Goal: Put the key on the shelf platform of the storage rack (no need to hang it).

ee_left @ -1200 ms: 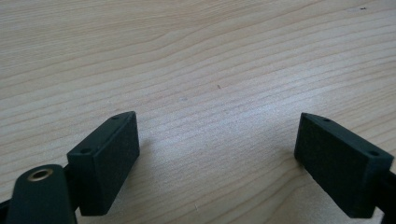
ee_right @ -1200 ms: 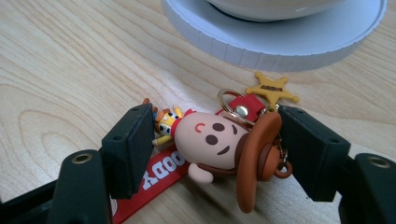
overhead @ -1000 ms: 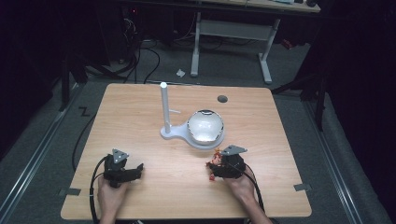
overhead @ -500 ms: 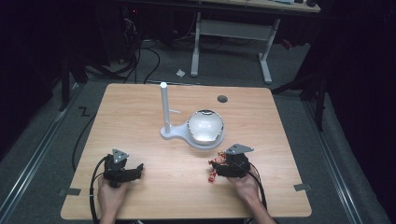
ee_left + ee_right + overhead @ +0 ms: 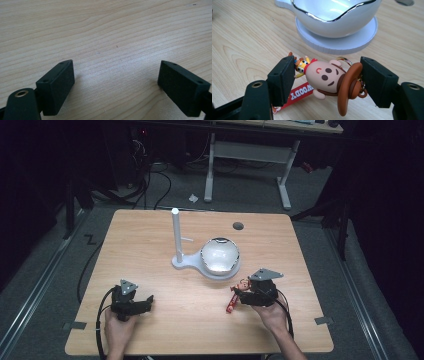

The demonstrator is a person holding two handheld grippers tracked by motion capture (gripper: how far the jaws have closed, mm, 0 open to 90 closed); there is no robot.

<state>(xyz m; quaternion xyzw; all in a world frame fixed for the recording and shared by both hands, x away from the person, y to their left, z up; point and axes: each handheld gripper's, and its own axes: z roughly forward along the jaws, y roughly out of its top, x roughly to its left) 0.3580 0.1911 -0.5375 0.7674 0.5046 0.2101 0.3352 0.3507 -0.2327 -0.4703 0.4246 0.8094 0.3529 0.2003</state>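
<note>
**One cowboy keychain clamped sideways in the right gripper**

There is one cowboy keychain [image 5: 325,78]: a small figure with a big round face, a brown hat, a metal ring at the hat end and one red tag [image 5: 297,96] lettered WOODY. It lies on its side between the jaws of the right gripper [image 5: 325,80], its long axis running straight across from pad to pad. The hat points at the right-hand pad in the right gripper view, the tiny body and feet at the left-hand one. Both pads press on it, so the jaws are clamped on the figure, feet end and hat end. The red tag hangs below and away from the figure toward the table [image 5: 150,245]; in the high view it shows as a red strip [image 5: 231,303] at the gripper's tip [image 5: 241,292], near the table's front right.

Just beyond it stands one white bowl [image 5: 220,255] with a shiny wavy rim, seated on the round base of one white stand [image 5: 177,237] with a single upright post.

Two grippers in all. The left gripper [image 5: 116,85] sits at the front left, well apart from the toy, its jaws wide apart over bare wood with nothing between them.

One dark round hole [image 5: 238,226] marks the table's far side.
</note>
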